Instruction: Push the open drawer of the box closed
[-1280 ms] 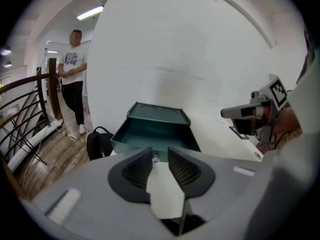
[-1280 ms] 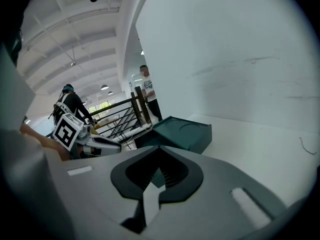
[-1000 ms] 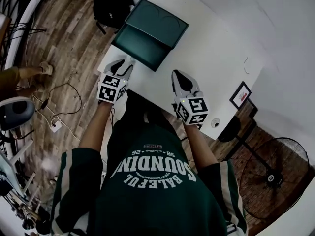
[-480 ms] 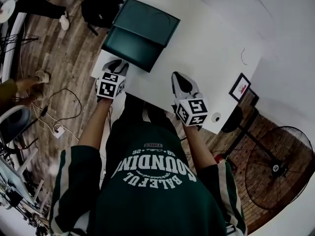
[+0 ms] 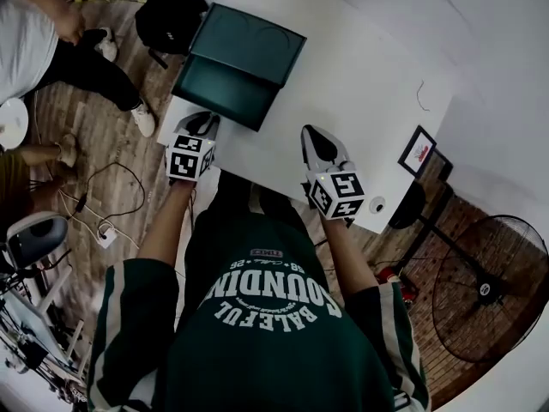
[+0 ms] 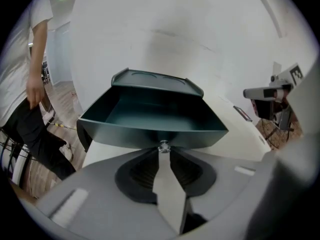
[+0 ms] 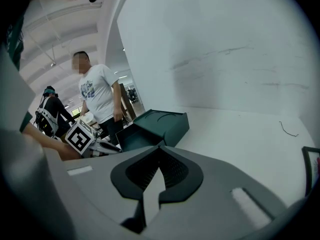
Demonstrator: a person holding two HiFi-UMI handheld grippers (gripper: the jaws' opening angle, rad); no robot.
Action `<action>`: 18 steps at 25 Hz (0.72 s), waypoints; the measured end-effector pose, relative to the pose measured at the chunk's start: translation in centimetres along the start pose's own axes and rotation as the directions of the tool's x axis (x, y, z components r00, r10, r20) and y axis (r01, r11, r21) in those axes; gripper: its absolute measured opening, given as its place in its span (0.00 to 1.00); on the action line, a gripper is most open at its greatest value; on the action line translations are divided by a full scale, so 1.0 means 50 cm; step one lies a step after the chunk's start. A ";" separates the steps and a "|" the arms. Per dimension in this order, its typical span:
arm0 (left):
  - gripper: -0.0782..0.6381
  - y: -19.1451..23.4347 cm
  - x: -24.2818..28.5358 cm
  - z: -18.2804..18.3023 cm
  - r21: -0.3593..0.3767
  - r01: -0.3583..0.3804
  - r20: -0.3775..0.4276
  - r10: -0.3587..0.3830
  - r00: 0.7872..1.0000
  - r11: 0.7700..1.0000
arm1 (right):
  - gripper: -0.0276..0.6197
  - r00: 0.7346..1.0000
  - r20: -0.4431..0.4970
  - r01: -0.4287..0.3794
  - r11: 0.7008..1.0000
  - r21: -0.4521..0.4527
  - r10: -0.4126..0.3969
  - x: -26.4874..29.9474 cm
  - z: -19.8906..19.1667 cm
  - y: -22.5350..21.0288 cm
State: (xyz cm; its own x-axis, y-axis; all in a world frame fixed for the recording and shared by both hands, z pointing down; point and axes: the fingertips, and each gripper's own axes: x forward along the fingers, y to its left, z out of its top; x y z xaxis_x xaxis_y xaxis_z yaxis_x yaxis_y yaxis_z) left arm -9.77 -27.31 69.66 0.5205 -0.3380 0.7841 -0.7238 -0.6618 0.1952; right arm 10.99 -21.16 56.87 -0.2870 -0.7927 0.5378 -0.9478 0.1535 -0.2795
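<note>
Drawer (image 5: 221,101) is pulled out of the dark green box (image 5: 249,43), and it's empty inside, just plain teal walls with a small silver knob (image 6: 163,146) in the middle of the front panel. The box sits at the far left corner of the white table (image 5: 360,84), with its left side close to that edge, so there's not much spare room on that side. To the right it's wide open bare tabletop. Only a narrow strip of table separates the drawer front from the near edge, and that's where the left gripper (image 5: 204,120) is. Its jaws are narrow and closing, tips right at the knob, though I don't see them actually pinching it. The right gripper (image 5: 310,134) hovers over the bare table, well apart from the box, jaws together and holding nothing. A black backpack (image 5: 167,20) is on the wood floor just beyond the box, and a person in a white shirt (image 5: 26,33) stands off to the left.
</note>
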 end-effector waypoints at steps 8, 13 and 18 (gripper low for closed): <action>0.29 -0.002 0.023 0.033 -0.023 0.019 0.005 -0.019 1.000 1.000 | 0.05 1.000 0.000 0.009 1.000 0.012 -0.009 0.007 0.002 -0.013; 0.29 0.000 0.039 0.055 -0.033 0.027 0.000 -0.027 1.000 0.999 | 0.05 1.000 -0.001 0.025 0.999 0.022 -0.025 0.003 0.002 -0.022; 0.29 0.004 0.059 0.079 -0.044 0.036 0.006 -0.035 0.999 0.998 | 0.05 0.999 0.003 0.036 0.999 0.031 -0.036 0.002 0.003 -0.023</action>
State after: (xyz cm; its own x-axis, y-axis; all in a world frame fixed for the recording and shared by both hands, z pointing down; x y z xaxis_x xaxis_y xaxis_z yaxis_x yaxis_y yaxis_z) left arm -6.59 -31.08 69.68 0.5485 -0.3184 0.7732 -0.7240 -0.6435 0.2486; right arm 12.08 -21.51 57.11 -0.2525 -0.7997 0.5447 -0.9526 0.1068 -0.2848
